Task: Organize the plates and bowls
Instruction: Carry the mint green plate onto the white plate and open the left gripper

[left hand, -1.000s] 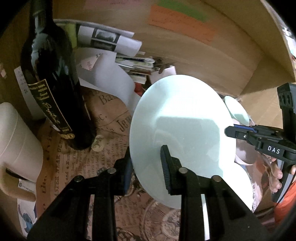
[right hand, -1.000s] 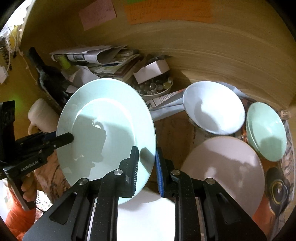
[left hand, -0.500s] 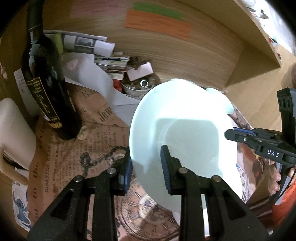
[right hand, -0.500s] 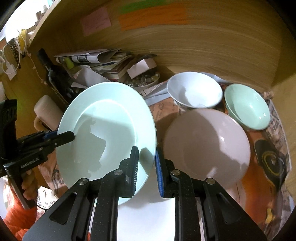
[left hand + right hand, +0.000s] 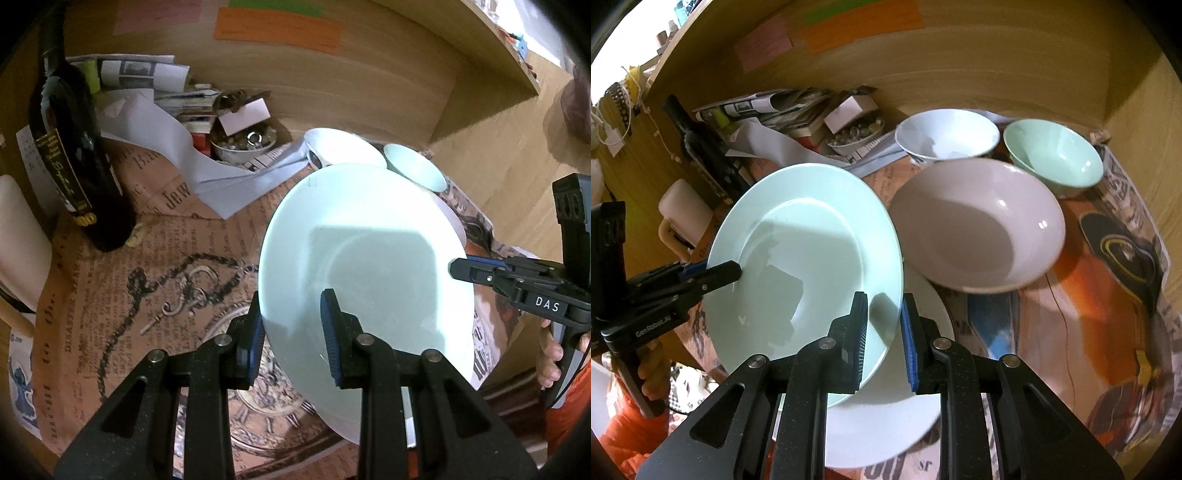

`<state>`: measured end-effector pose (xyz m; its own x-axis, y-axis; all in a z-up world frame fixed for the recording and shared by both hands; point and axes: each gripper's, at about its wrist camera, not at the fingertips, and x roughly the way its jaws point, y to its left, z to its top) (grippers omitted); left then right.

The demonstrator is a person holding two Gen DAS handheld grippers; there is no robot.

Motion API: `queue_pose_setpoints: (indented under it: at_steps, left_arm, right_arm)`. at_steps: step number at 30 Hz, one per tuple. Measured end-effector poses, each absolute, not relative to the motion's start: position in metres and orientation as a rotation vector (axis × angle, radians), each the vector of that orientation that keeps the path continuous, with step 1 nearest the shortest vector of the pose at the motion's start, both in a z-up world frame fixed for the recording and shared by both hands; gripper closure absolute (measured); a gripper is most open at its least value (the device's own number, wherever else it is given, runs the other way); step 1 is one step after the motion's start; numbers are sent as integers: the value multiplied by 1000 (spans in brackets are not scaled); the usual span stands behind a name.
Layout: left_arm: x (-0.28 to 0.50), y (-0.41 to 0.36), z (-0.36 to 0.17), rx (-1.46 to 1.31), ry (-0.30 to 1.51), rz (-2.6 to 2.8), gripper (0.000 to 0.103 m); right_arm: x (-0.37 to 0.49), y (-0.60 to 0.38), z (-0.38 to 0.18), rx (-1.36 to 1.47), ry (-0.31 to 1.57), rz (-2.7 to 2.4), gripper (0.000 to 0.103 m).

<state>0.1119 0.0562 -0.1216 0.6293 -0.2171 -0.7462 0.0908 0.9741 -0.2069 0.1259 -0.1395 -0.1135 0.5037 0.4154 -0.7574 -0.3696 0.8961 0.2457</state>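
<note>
A pale green plate (image 5: 369,258) (image 5: 805,258) is held tilted in the air by both grippers. My left gripper (image 5: 291,328) is shut on its left rim; it also shows in the right wrist view (image 5: 713,275). My right gripper (image 5: 884,343) is shut on the opposite rim and shows in the left wrist view (image 5: 469,271). Below lies a white plate (image 5: 886,417). Beyond stand a pinkish-white bowl (image 5: 975,225), a white bowl (image 5: 945,134) and a green bowl (image 5: 1052,158).
A dark wine bottle (image 5: 74,155) stands at the left, with a cream mug (image 5: 683,210) near it. Papers and books (image 5: 155,85) and a small dish of trinkets (image 5: 243,146) lie against the wooden back wall (image 5: 332,81). Printed newspaper (image 5: 147,277) covers the surface.
Both grippers have lifted the green plate up and back toward the front. The bowls and the white plate beneath have come into fuller view.
</note>
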Motion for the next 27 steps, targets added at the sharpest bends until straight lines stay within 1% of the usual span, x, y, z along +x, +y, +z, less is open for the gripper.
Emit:
queue_pose_setpoints:
  at_steps: [21, 27]
  left_arm:
    - [90, 32, -153, -131, 944, -194, 74]
    - [91, 29, -154, -90, 944, -196, 74]
  right_arm:
    - [104, -153, -149, 77, 997, 450, 86]
    - [105, -153, -153, 79, 1009, 447, 86]
